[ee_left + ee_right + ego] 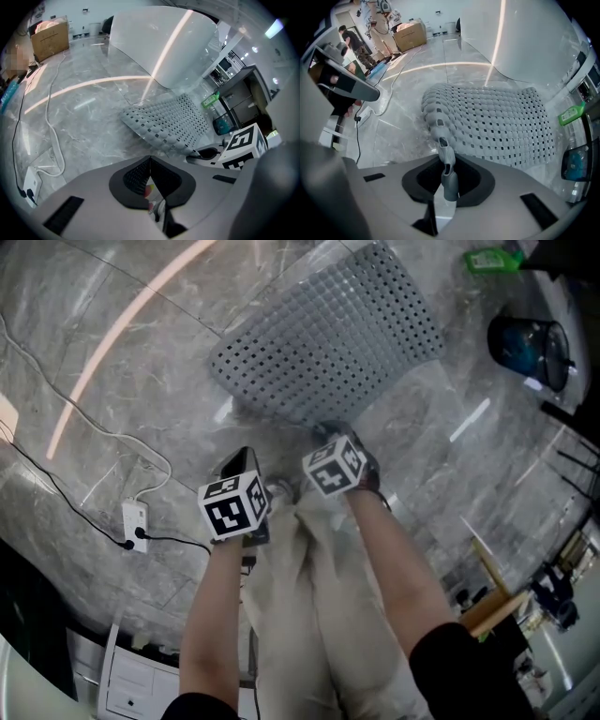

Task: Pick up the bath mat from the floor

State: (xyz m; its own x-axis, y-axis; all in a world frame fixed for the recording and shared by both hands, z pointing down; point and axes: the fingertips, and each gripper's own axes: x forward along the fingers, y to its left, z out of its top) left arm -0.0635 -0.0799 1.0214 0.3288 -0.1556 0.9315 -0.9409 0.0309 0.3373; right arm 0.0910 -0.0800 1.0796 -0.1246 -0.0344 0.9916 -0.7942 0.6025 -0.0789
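The grey perforated bath mat (328, 343) lies spread on the marble floor, with its near edge raised. My right gripper (323, 432) points down at that edge and is shut on it. In the right gripper view a folded strip of the mat (497, 122) runs into the right gripper (447, 171) between the pads. My left gripper (239, 462) hangs just left of the mat's near corner, apart from it. In the left gripper view the left gripper (150, 161) has its pads together with nothing between them, and the mat (168, 124) lies ahead to the right.
A white power strip (134, 524) with cables lies on the floor to the left. A green bottle (492, 259) and a dark blue bin (530, 343) stand beyond the mat at the right. A white tub (164, 42) rises behind the mat. A person (351, 42) stands far off.
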